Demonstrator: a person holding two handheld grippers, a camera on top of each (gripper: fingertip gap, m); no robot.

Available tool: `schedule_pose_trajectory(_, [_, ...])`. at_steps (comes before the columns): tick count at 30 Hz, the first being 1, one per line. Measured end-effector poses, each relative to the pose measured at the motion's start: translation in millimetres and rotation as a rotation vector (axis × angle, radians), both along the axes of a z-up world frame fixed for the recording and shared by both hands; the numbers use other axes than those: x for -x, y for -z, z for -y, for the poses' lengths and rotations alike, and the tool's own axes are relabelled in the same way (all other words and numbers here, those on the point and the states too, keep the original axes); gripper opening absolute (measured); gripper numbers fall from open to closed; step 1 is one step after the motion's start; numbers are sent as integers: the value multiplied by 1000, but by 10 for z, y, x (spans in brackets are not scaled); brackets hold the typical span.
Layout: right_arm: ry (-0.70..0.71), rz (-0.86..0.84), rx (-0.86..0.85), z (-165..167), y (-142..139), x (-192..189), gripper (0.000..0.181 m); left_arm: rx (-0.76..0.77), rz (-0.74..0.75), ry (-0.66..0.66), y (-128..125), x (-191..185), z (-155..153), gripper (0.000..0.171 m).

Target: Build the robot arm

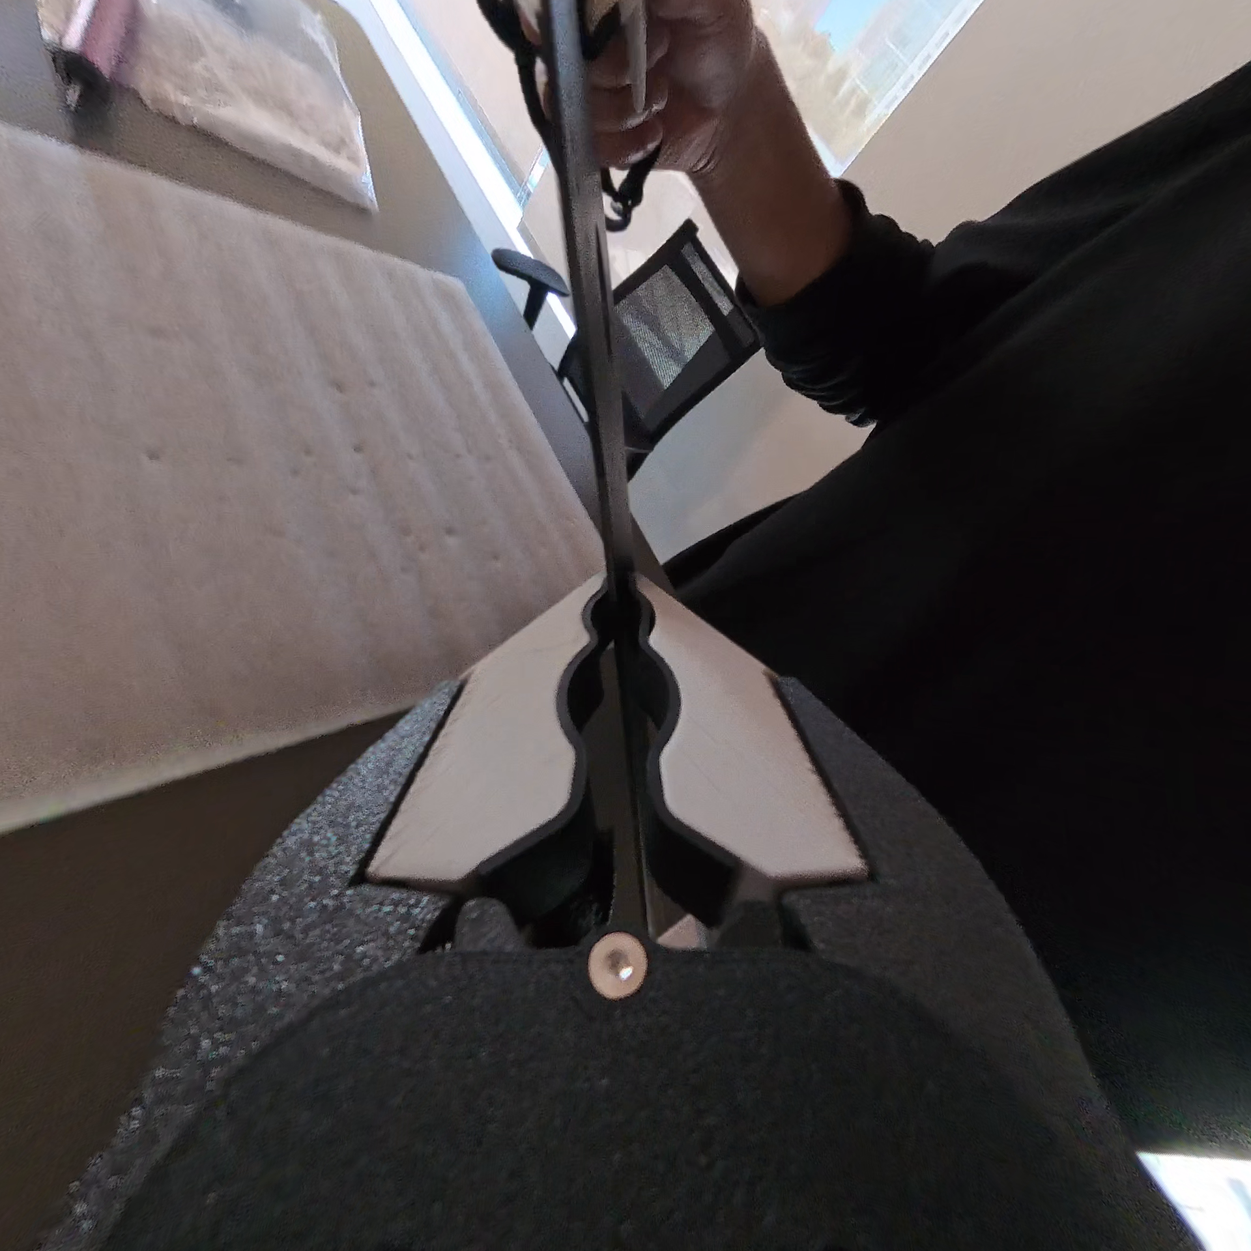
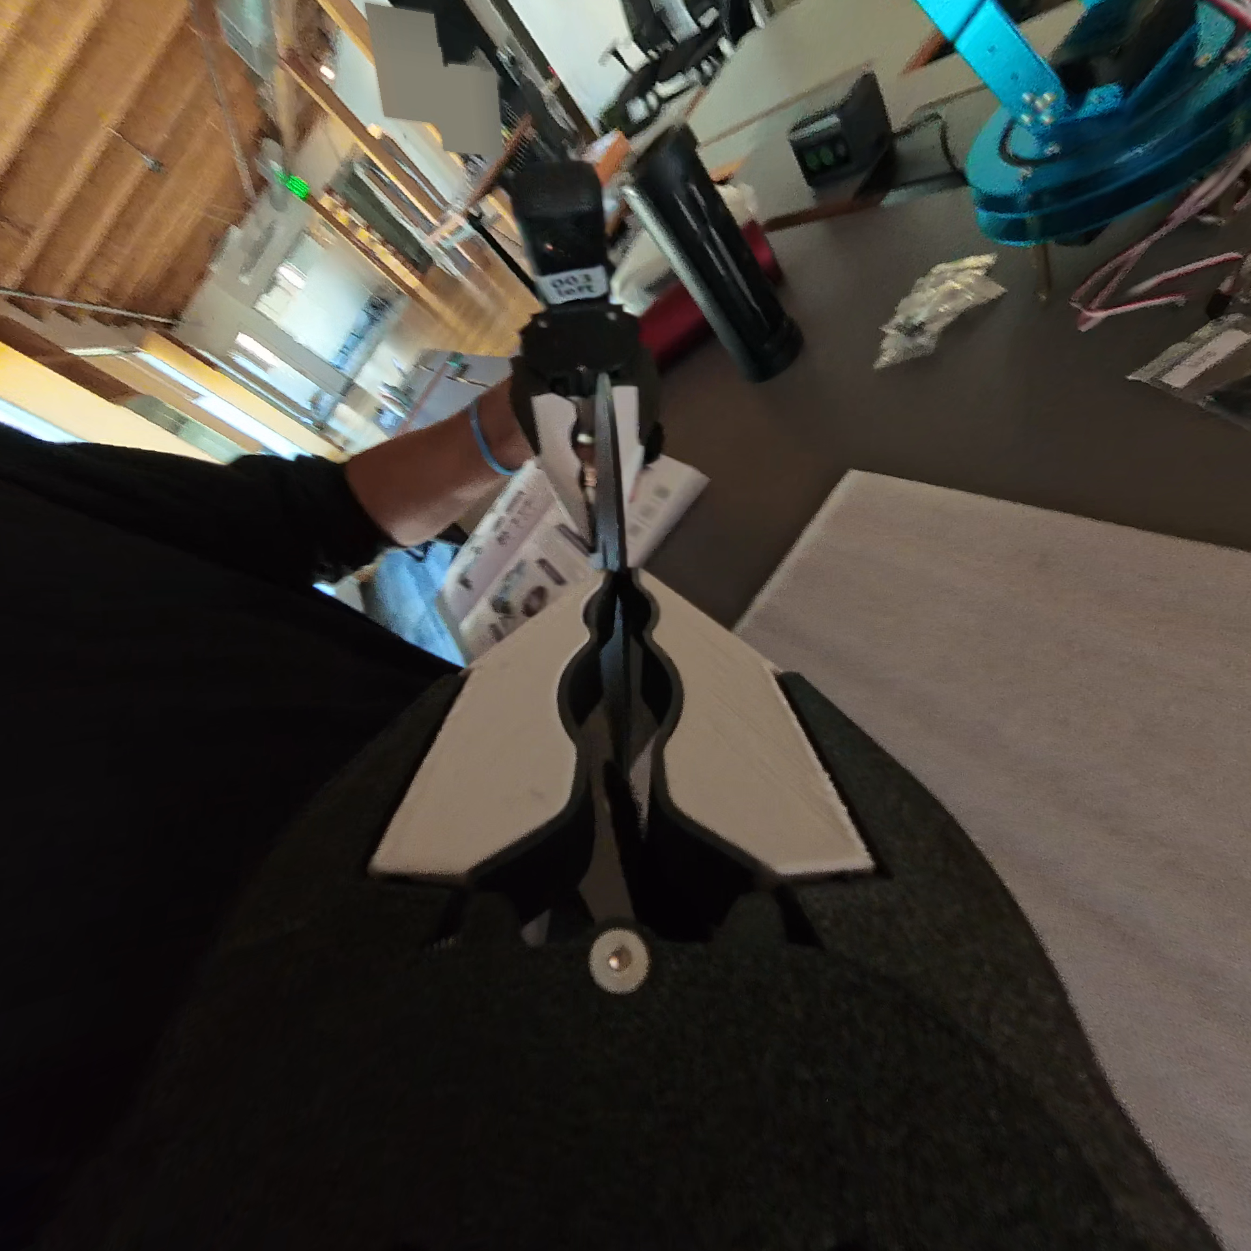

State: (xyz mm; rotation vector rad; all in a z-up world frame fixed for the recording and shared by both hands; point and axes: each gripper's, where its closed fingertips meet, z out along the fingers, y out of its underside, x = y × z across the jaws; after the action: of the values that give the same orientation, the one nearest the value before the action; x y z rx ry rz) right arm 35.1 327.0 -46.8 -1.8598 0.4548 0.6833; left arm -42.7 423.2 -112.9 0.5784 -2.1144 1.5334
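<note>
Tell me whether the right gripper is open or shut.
Shut: the right gripper has its white fingers clamped on a thin black flat strip.

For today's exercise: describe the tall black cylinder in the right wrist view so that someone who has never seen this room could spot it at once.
Start at the blue machine at the top right, then move left across the grey table. The black cylinder stands there, beside a dark red thing and just right of the far gripper. It is the only tall, smooth, round black thing; the small plastic bag nearby lies flat.
</note>
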Motion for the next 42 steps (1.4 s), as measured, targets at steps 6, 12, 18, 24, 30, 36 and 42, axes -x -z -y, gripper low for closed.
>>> schedule_pose_trajectory(6, [-24,118,-6,212,-523,-91,0,-3,65,-10,-331,-176,296,0])
schedule_pose_trajectory(12, [22,231,-54,282,-946,-641,12,331,-127,-274,-713,-486,678,0])
schedule_pose_trajectory(18, [336,212,-113,1097,-670,-880,56,697,-462,-600,-386,-567,1022,0])
schedule_pose_trajectory(24, [160,-402,-198,1080,476,145,56,696,-398,-880,-86,-567,1061,0])
schedule_pose_trajectory(30, [-36,-451,-129,687,719,230,39,801,-348,-1042,-152,-416,891,0])
schedule_pose_trajectory(36, [-304,-418,-35,337,663,440,0,783,-266,-1154,-122,-167,707,0])
schedule_pose_trajectory(42, [-501,-349,36,49,436,536,2,718,-153,-1158,-166,93,524,6])
